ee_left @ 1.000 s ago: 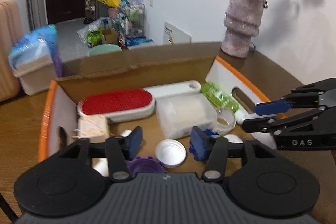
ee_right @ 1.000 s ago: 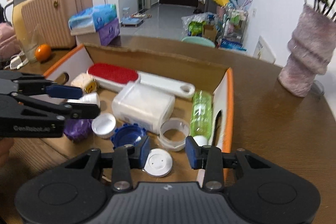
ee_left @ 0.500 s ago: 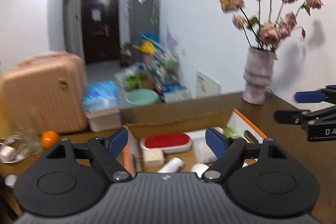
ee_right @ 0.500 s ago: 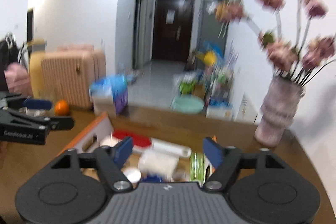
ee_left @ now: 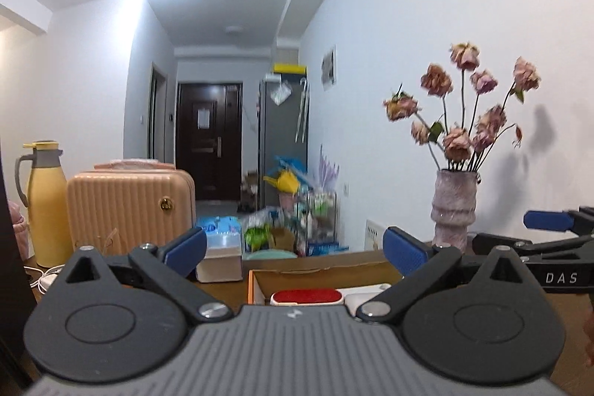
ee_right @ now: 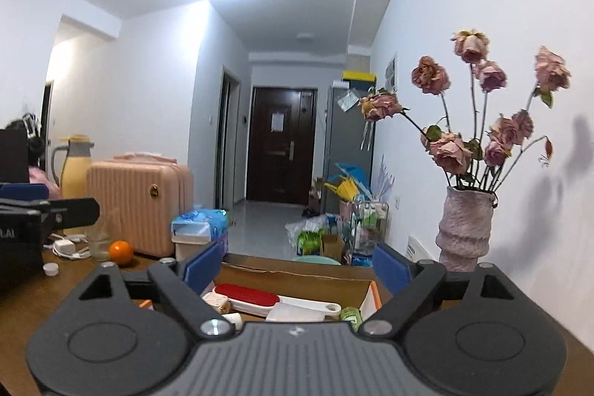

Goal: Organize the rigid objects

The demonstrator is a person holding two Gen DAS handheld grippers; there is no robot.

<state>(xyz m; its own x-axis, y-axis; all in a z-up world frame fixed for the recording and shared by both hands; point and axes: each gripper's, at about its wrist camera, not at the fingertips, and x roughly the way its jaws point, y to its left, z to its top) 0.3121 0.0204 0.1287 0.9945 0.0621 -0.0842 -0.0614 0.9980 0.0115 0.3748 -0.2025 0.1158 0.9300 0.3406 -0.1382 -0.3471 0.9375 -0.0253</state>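
Hallway and vase (ee_right: 466, 227) are filling both views; left gripper (ee_left: 295, 249) and right gripper (ee_right: 295, 264) are opening empty above the packed cardboard box (ee_right: 297, 279), sorting seemingly nearly finished.

worktop (ee_right: 415, 279): we see brown wood | ahead of gripper: cardboard box (ee_right: 297, 279) | right: vase (ee_right: 466, 229) | left: orange (ee_right: 121, 252), suitcase (ee_right: 139, 206)

I'm seeing corrugated cardboard box (ee_right: 297, 279), matt | I'm noting brown wood worktop (ee_right: 22, 310), smooth | vase (ee_right: 466, 229) looking rough, stony | suitcase (ee_right: 139, 206) showing ribbed glossy plastic
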